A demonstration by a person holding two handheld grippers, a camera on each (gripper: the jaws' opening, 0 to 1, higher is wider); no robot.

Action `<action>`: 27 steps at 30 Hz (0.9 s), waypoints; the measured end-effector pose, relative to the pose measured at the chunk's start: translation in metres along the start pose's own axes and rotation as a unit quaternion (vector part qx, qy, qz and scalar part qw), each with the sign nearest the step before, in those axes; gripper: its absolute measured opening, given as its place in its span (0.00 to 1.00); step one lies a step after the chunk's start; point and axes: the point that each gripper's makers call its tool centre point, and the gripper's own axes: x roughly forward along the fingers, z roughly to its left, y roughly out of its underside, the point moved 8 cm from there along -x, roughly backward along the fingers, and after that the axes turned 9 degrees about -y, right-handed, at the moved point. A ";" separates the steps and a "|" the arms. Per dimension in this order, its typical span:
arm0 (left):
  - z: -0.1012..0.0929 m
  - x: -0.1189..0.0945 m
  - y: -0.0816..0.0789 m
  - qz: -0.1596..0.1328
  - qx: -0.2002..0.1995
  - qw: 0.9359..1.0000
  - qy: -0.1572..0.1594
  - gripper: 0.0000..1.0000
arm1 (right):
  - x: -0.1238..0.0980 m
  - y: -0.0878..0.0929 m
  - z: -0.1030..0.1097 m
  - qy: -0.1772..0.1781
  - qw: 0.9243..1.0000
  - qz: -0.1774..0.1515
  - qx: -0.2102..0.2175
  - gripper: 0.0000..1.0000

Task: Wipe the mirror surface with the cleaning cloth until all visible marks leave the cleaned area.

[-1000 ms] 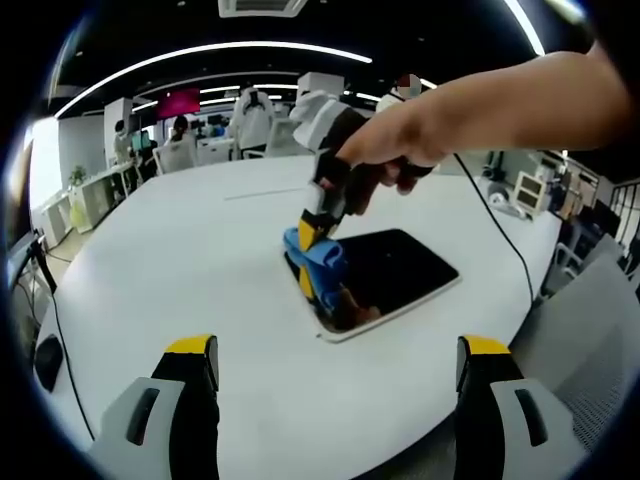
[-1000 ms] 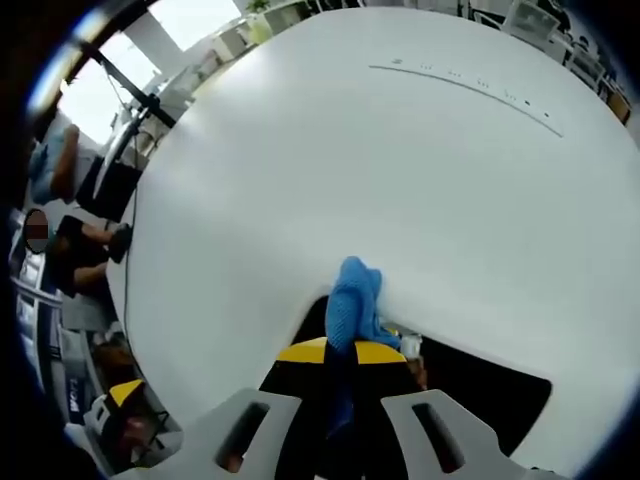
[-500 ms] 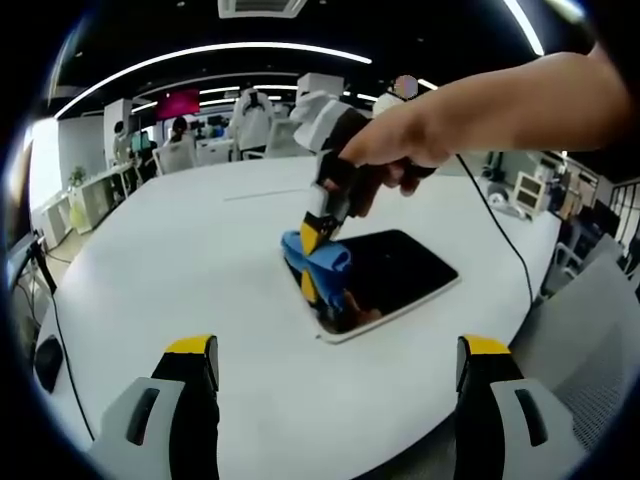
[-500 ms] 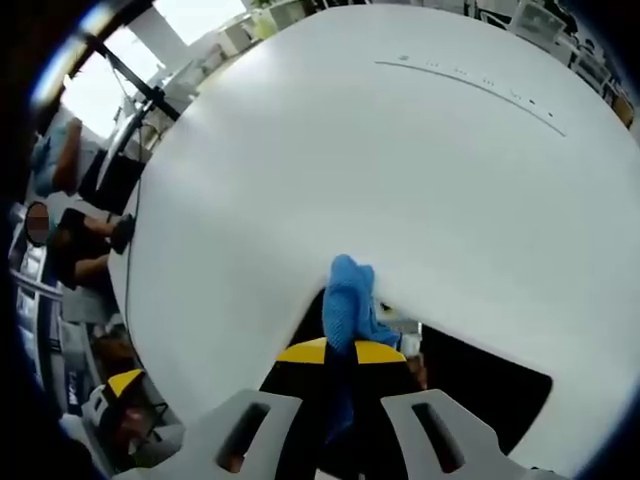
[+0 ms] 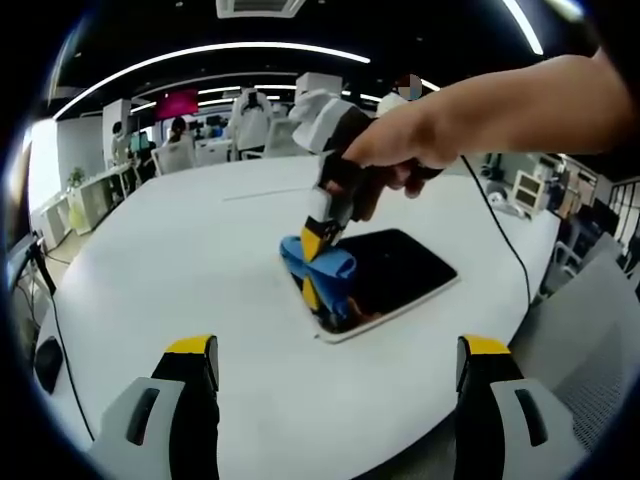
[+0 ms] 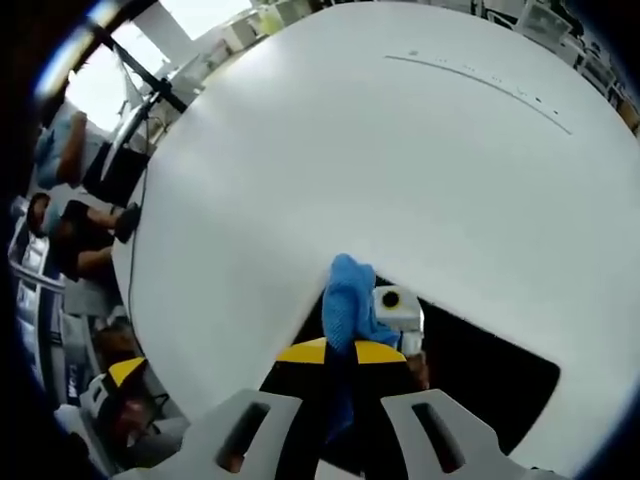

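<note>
A dark rectangular mirror (image 5: 395,268) with a white rim lies flat on the round white table (image 5: 200,250). In the left gripper view, a hand holds my right gripper (image 5: 318,245) over the mirror's left end, shut on a blue cleaning cloth (image 5: 322,268) that rests on the glass. In the right gripper view the yellow-tipped jaws of my right gripper (image 6: 340,352) pinch the cloth (image 6: 350,305) against the mirror (image 6: 480,370), which reflects the gripper. My left gripper (image 5: 338,350) hovers open above the table's near edge, nothing between its jaws.
A black cable (image 5: 500,235) runs across the table's right side behind the mirror. Desks, chairs and people fill the office beyond the table (image 5: 180,140). A grey chair (image 5: 590,310) stands at the right edge.
My right gripper has dragged the cloth a little further onto the mirror; more of the glass and the gripper's reflection now shows in the right gripper view. The left gripper has held still.
</note>
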 end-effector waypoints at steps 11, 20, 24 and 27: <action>0.000 -0.001 -0.001 0.000 -0.001 1.000 -0.001 1.00 | 0.000 0.006 0.005 0.000 1.000 0.000 -0.009 0.03; 0.000 -0.001 -0.002 -0.001 0.000 1.000 -0.002 1.00 | -0.002 0.016 0.018 -0.004 1.000 0.015 -0.022 0.03; 0.000 -0.001 -0.003 0.000 0.001 1.000 -0.002 1.00 | 0.000 0.015 0.019 -0.007 0.999 0.020 -0.024 0.03; 0.000 -0.001 -0.003 -0.001 0.000 1.000 -0.002 1.00 | 0.003 0.015 0.019 -0.012 0.999 0.027 -0.024 0.03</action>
